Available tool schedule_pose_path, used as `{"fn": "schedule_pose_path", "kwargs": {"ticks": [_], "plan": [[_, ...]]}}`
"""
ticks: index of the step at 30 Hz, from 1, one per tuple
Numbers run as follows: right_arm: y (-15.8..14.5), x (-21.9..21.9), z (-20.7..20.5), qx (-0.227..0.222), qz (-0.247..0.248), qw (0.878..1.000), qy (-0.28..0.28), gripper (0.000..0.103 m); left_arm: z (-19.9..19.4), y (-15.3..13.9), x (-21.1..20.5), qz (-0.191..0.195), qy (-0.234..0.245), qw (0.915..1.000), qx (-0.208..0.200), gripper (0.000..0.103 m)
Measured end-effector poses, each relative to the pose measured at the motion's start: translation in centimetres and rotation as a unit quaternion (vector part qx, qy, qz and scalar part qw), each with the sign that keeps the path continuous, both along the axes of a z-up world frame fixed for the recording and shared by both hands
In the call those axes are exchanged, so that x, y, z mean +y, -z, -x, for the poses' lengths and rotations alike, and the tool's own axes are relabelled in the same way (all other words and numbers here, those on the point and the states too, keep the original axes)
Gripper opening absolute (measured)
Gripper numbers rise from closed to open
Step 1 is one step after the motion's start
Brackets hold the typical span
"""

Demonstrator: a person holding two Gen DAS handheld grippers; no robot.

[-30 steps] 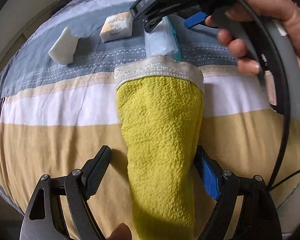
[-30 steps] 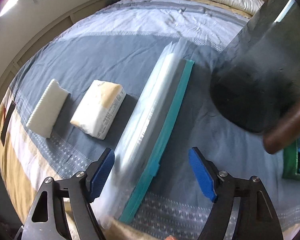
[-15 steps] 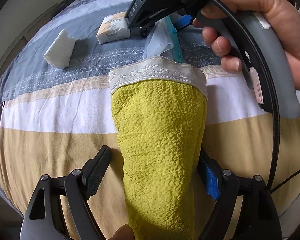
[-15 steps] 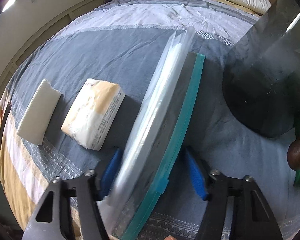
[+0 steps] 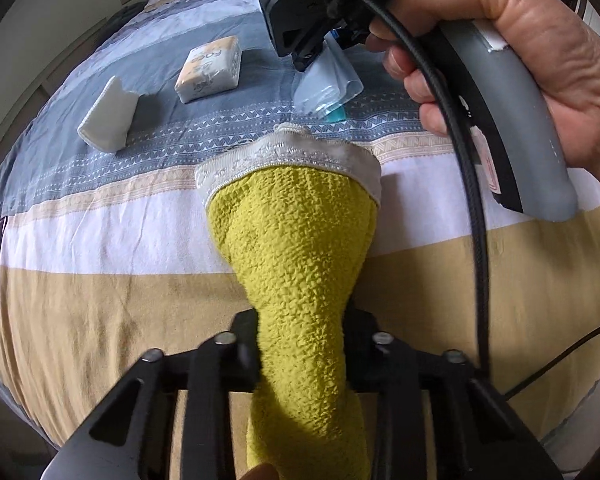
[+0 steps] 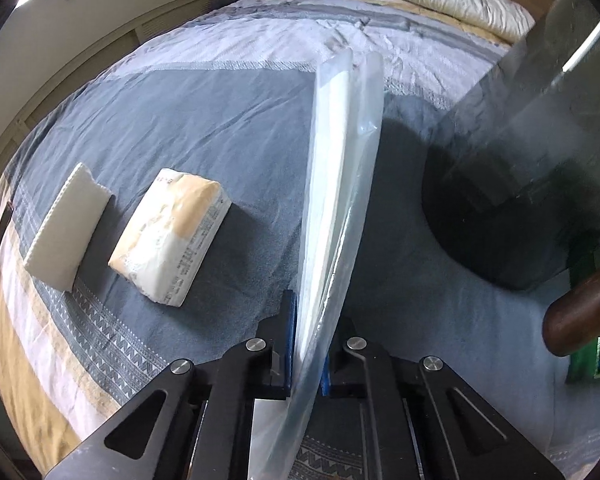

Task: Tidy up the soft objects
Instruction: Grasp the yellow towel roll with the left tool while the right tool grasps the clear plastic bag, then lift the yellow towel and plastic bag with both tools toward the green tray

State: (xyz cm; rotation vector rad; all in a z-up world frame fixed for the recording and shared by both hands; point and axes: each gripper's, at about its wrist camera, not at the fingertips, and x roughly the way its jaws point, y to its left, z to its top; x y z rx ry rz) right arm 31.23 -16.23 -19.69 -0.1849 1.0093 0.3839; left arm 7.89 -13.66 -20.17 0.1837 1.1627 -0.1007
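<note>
Your left gripper point(image 5: 300, 356) has its jaws clamped on the narrow end of the yellow towel point(image 5: 296, 248), which fans out ahead of them to its white lace hem point(image 5: 288, 156) on the striped bedspread point(image 5: 100, 232). The towel is light, limp terry; it will sag and swing, so a pinch on the bunched end like this one looks secure (a grip on a single layer would let it unfold).

Your right gripper point(image 6: 306, 360) has its jaws shut on the lower edge of the clear zip bag point(image 6: 340, 184), held up on edge above the bed. The film looks slick and floppy, so hold near the stiffer teal seal strip point(image 5: 334, 114). Something flat and white shows inside; what it is, you cannot tell.

Further out, the tissue pack point(image 6: 172, 236) and the white sponge point(image 6: 66, 228) lie apart on the grey band.
</note>
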Motion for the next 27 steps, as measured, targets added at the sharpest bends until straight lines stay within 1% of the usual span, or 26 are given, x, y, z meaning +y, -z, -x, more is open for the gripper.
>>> {"fn": "schedule_pose_path", "kwargs": {"ticks": [3,6,9,14,19,21,27], "plan": [[-0.3,0.3,0.5,-0.010,0.010,1.000,-0.008,0.008,0.3,-0.6,-0.1,-0.008,0.001,0.9999,-0.006,0.018],[-0.7,0.4,1.2,-0.021,0.014,1.000,-0.016,0.007,0.6,-0.8,0.1,-0.007,-0.002,0.9999,-0.012,0.017],[-1.4,0.4,2.0,-0.034,0.014,0.999,-0.029,0.007,0.6,-1.2,0.8,0.009,-0.011,0.9998,-0.014,0.017],[-2.8,-0.1,3.9,-0.050,0.009,0.998,-0.049,0.007,1.3,-2.8,2.2,0.033,-0.030,0.9987,-0.024,0.016],[-4.5,-1.1,6.8,-0.062,-0.001,0.996,-0.066,0.007,2.1,-5.2,3.6,0.051,-0.054,0.9962,-0.045,0.016],[-5.4,-1.6,8.3,-0.067,-0.003,0.995,-0.074,0.007,2.2,-6.1,4.2,0.052,-0.065,0.9949,-0.057,0.016],[-8.6,-4.2,13.3,-0.087,-0.015,0.992,-0.087,0.007,3.1,-9.1,5.4,0.061,-0.082,0.9911,-0.085,0.016]]}}
